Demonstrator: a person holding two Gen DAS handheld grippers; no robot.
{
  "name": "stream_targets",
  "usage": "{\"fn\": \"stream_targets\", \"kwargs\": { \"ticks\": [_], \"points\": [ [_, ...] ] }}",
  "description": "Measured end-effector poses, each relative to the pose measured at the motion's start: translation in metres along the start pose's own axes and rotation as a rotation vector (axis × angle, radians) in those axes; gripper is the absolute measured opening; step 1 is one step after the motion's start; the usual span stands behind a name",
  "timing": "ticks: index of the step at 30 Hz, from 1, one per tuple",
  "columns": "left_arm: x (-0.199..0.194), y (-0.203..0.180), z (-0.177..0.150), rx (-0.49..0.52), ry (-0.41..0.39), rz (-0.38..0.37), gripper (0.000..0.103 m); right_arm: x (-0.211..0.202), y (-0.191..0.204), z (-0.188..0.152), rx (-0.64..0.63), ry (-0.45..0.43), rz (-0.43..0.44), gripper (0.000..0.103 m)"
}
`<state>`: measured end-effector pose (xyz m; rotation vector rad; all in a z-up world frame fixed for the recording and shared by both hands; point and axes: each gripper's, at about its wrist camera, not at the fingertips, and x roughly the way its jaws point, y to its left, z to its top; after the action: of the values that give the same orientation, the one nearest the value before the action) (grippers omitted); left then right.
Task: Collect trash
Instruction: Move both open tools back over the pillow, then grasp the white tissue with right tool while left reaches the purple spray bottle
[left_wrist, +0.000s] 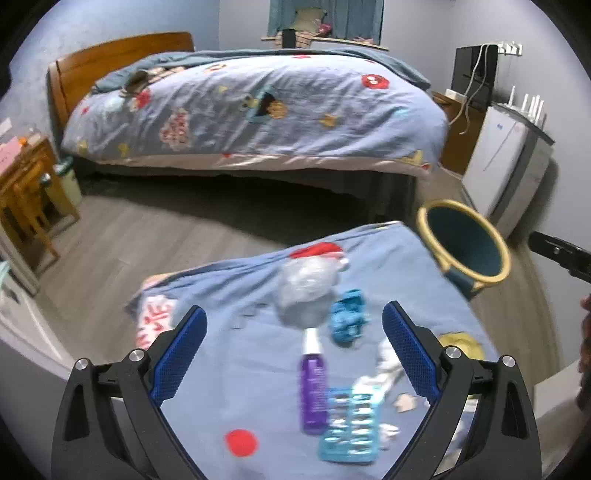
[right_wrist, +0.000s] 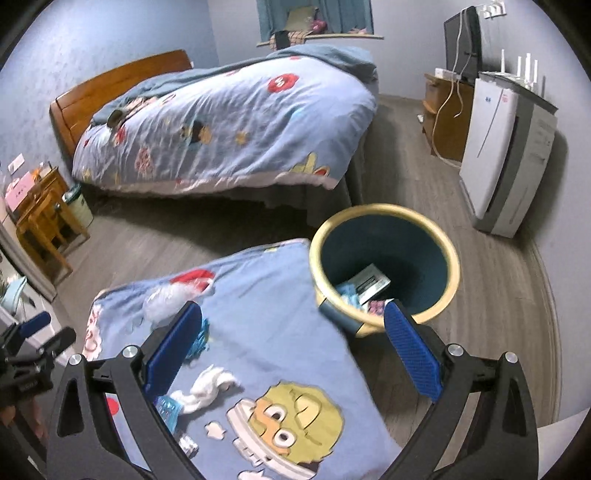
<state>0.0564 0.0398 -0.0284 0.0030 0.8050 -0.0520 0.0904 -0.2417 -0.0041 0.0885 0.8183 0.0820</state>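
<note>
Both claws released, nothing gripped: left gripper (left_wrist: 295, 350) hangs over the blue cartoon cloth (left_wrist: 240, 398), right gripper (right_wrist: 293, 354) sits over the cloth's right edge, near the bin (right_wrist: 384, 210). Trash lies on the cloth between and just ahead of the left fingers: purple bottle (left_wrist: 314, 391) lying lengthwise with its white cap pointing away, blue pill tray (left_wrist: 351, 424) touching its right side, crumpled clear plastic (left_wrist: 306, 291) just past the cap, blue wrapper (left_wrist: 347, 321) beside that, white tissue (left_wrist: 384, 365) near the right finger. Bin stands on the floor against the cloth's far right corner, yellow rim, dark teal inside; from the right wrist it already holds a small box (right_wrist: 371, 282) and some blue and pink scraps. Right view has the tissue (right_wrist: 207, 387) just right of its left finger; that finger covers most of the blue wrapper and pill tray. Bottle not visible from the right wrist. Beyond: bed (left_wrist: 258, 110) with matching duvet, wooden nightstand (left_wrist: 26, 184) left, white appliance (left_wrist: 506, 162) at the right wall. Motion blur smears the cloth items, so labels are unreadable.
</note>
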Motion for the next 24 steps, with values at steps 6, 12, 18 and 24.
{"fn": "stream_targets", "kwargs": {
  "ticks": [6, 12, 18, 24],
  "points": [
    [0.009, 0.036, -0.009, -0.088, 0.047, 0.034, 0.095, 0.016, 0.024, -0.018, 0.007, 0.059, 0.007, 0.097],
    [0.019, 0.052, -0.016, -0.107, 0.079, 0.062, 0.095, 0.039, 0.044, -0.039, 0.001, 0.127, -0.016, 0.097],
    [0.036, 0.049, -0.022, -0.096, 0.125, 0.038, 0.095, 0.065, 0.061, -0.050, -0.039, 0.177, -0.030, 0.097],
    [0.060, 0.048, -0.029, -0.103, 0.201, 0.026, 0.095, 0.101, 0.074, -0.063, -0.085, 0.265, -0.004, 0.092]
  ]
}}
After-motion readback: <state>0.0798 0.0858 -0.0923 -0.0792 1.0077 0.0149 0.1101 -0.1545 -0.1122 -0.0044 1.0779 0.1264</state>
